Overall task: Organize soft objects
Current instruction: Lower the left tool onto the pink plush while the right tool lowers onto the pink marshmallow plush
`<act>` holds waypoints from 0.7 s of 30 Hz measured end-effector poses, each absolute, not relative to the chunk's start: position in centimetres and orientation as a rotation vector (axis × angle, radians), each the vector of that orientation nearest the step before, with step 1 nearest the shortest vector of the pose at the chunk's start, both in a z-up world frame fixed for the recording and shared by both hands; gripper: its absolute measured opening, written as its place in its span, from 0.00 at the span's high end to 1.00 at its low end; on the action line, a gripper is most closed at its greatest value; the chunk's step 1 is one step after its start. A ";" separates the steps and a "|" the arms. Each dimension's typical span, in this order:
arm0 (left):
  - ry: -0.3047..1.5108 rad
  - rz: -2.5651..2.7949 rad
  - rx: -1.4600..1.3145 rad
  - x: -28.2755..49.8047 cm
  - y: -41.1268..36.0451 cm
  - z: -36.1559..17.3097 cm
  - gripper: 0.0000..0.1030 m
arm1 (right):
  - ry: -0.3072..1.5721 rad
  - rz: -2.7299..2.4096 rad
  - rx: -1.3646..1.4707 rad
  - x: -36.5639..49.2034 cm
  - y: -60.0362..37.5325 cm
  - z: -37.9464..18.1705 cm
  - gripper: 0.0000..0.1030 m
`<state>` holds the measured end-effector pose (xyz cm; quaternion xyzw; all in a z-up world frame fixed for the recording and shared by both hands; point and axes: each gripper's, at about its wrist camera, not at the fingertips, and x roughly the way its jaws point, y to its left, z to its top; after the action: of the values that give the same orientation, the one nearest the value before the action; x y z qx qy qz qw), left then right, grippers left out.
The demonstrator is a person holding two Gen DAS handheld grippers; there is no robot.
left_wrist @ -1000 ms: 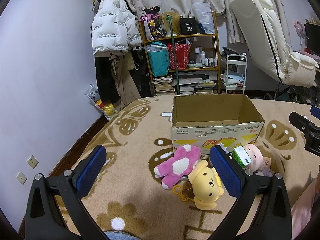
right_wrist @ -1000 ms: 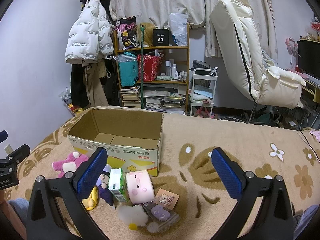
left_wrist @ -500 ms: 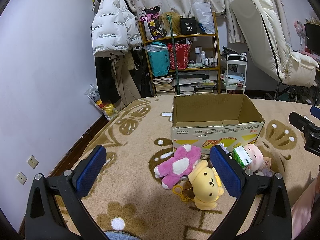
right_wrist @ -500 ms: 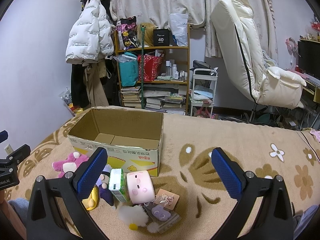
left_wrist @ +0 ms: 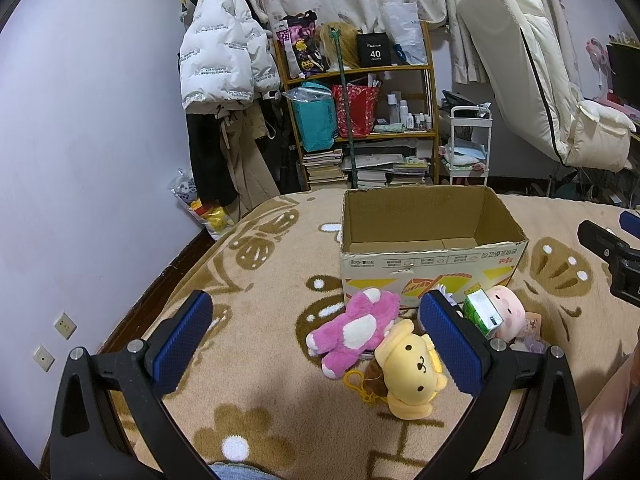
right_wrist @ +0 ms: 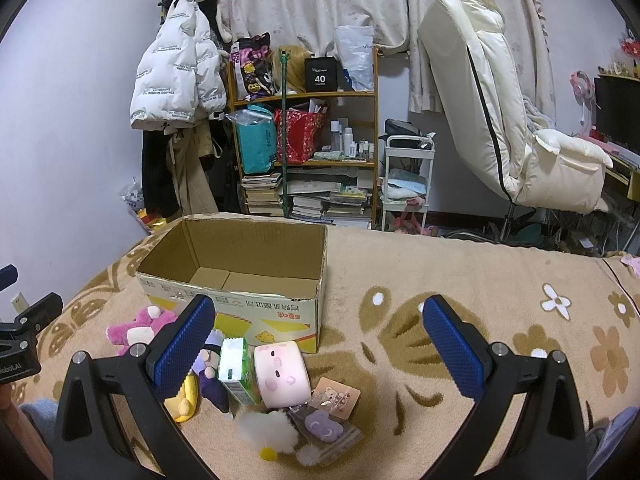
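Just ahead of my left hand-held gripper (left_wrist: 314, 330), a pink plush (left_wrist: 352, 330) sprawls beside a yellow bear plush (left_wrist: 412, 372), both lying before the open, empty cardboard box (left_wrist: 428, 272). By my right hand-held gripper (right_wrist: 316, 338), a pink pig cushion (right_wrist: 282, 374) lies against the box front, a white fluffy toy (right_wrist: 266, 430) nearer me.

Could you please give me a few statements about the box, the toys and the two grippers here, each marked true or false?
1. The cardboard box holds no toys. True.
2. The left gripper is shut on the pink plush. False: it is open and holds nothing.
3. The yellow plush lies inside the box. False: it lies on the blanket in front of it.
4. The right gripper is open. True.
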<state>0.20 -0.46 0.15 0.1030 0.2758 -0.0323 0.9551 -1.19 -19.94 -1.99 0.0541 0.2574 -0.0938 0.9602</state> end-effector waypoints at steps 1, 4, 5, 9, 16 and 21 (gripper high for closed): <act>0.563 -0.066 0.213 0.4 -0.5 0.1 0.01 | 0.526 -0.187 0.118 -1.1 -20.1 -2.0 0.00; 0.577 -0.054 0.226 1.2 -0.8 -0.1 0.01 | 0.540 -0.168 0.156 -0.6 -20.4 -2.0 0.00; 0.586 -0.048 0.229 1.6 -0.9 -0.2 0.01 | 0.547 -0.161 0.175 -0.4 -20.6 -2.1 0.00; 0.643 -0.036 0.228 3.6 -0.9 -0.9 0.01 | 0.604 -0.150 0.243 1.3 -21.5 -3.1 0.00; 0.731 -0.031 0.218 7.2 -0.4 -2.6 0.01 | 0.712 -0.130 0.297 4.6 -22.6 -5.7 0.00; 0.785 -0.033 0.231 9.9 -0.6 -3.7 0.01 | 0.789 -0.112 0.304 6.6 -22.7 -7.8 0.00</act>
<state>9.90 -0.62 -3.72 0.1124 0.3815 -0.0163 0.9174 6.64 -22.72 -7.82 0.1473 0.3828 -0.0541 0.9104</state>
